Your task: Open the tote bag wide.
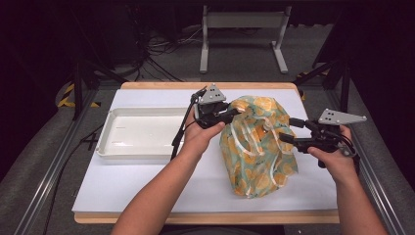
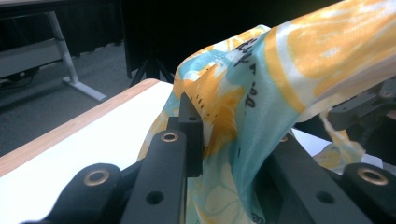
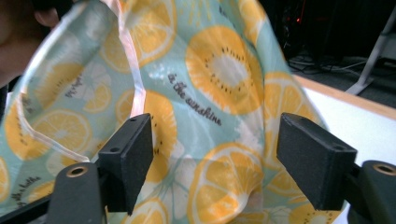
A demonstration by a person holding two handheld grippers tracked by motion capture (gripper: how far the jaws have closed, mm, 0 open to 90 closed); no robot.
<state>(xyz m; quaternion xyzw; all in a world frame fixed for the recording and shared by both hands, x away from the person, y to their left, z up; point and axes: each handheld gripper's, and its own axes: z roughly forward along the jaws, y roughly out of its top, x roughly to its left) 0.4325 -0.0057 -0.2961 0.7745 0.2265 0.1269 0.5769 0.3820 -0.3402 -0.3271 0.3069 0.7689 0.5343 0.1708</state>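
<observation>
Lab-like test space: dark curtains, aluminium frame rails (image 1: 49, 166), floor cables (image 1: 156, 54).

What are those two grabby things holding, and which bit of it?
The left gripper pinches the orange-print bag by a fold at its top edge. The right gripper is open at the bag's side, holding nothing.

The bag (image 1: 257, 147) stands on the table (image 1: 147, 191), right of centre. The tray (image 1: 139, 132) lies to its left, well apart. My left gripper (image 1: 230, 113) meets the bag's upper left; my right gripper (image 1: 288, 131) sits at its right side.
</observation>
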